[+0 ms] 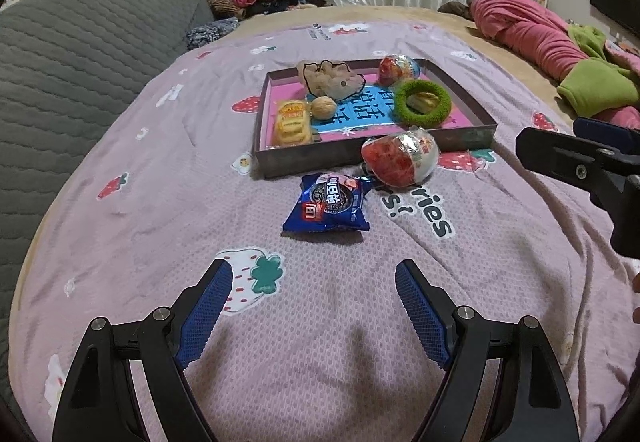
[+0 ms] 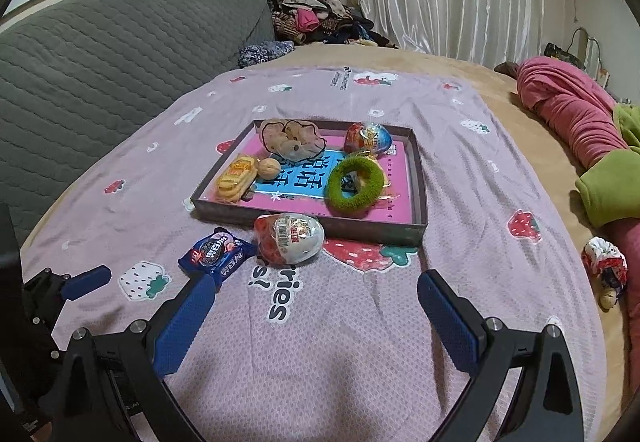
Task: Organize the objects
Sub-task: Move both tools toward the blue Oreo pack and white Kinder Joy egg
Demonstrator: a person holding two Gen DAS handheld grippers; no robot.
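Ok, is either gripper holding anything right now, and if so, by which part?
Nothing is held. The left gripper and right gripper both hover open over the pink blanket, short of the blue snack packet.

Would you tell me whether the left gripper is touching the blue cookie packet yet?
Apart. The left wrist view shows the open left gripper short of the blue cookie packet, with bare blanket between them.
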